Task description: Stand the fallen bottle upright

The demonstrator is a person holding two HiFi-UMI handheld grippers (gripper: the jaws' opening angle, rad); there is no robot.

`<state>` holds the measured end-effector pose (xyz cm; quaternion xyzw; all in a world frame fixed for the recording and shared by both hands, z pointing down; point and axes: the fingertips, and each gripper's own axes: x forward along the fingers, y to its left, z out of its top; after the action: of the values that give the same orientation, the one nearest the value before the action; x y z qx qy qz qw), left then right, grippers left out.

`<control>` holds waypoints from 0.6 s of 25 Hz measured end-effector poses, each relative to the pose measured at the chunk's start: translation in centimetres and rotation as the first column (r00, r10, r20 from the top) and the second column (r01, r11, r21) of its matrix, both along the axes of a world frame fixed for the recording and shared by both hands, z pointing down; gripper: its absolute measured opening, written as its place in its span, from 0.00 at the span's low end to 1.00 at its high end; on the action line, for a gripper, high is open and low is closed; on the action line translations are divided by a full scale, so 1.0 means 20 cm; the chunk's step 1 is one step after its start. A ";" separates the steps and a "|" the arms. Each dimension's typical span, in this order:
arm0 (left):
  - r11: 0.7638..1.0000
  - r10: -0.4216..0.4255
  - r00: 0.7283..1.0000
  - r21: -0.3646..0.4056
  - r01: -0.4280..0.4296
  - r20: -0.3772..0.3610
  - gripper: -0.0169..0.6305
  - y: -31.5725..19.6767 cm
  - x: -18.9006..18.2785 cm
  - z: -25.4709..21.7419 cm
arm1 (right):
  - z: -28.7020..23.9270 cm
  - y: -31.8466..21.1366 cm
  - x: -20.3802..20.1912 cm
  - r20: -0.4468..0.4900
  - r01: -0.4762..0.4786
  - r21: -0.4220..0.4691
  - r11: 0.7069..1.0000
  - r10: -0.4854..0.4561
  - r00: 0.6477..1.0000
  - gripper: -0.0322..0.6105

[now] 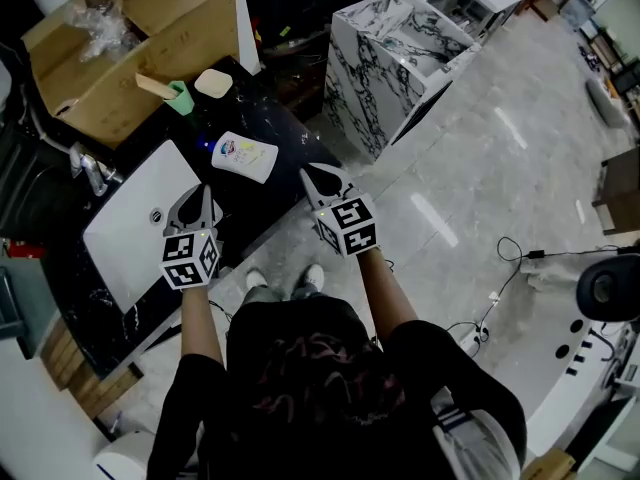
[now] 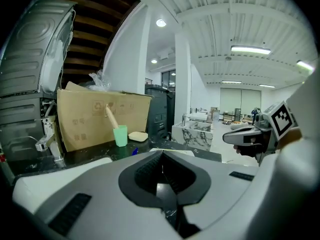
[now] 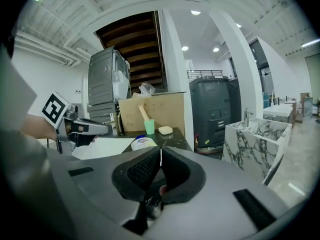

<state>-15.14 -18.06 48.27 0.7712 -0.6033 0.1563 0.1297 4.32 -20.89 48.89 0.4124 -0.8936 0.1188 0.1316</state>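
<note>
Left tool (image 1: 202,190): clenched with nothing in the jaws, and its own view (image 2: 161,156) shows them pressed together; it hangs by the rim of the white sink (image 1: 125,230).
Right tool (image 1: 309,173): clenched and empty as well (image 3: 160,153), sitting at the front edge of the dark marble desk (image 1: 285,128).
Bottle (image 1: 243,156): white, lying on its side on the desk, just beyond the two tool tips and between them, touching neither.
Arms: both forearms reach out side by side towards the desk, with the tools tipped slightly down and their marker cubes facing up.
Behind the bottle: a green cup (image 1: 180,96) with a wooden stick in it stands by the cardboard box (image 1: 150,38).
Writing: the bottle's label has blue and red print that is too small to read. The box shows a recycling mark (image 2: 97,105), and the rest of its print is illegible.
</note>
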 end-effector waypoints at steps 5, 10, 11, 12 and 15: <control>1.000 -0.022 1.000 -0.006 0.022 -0.011 0.05 -0.06 -0.05 0.03 | 0.03 -0.07 -0.07 -0.019 0.039 -0.005 0.999 -0.039 0.999 0.07; 1.000 -0.025 0.999 -0.011 0.025 -0.023 0.05 -0.15 -0.10 0.06 | 0.04 -0.16 -0.16 -0.031 0.060 -0.013 0.998 -0.061 0.998 0.07; 1.000 -0.026 0.999 -0.015 0.025 -0.026 0.05 -0.17 -0.11 0.07 | 0.06 -0.17 -0.18 -0.035 0.065 -0.019 0.998 -0.066 0.997 0.07; 0.999 -0.027 0.999 -0.018 0.026 -0.029 0.05 -0.19 -0.12 0.08 | 0.07 -0.19 -0.21 -0.038 0.072 -0.024 0.997 -0.072 0.997 0.07; 0.999 -0.024 0.999 -0.026 0.023 -0.043 0.05 -0.27 -0.15 0.12 | 0.10 -0.25 -0.28 -0.053 0.092 -0.035 0.995 -0.094 0.994 0.07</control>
<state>-18.18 -23.41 50.58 0.7654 -0.6075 0.1459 0.1544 -1.26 -25.84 50.86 0.3710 -0.9059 0.1160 0.1680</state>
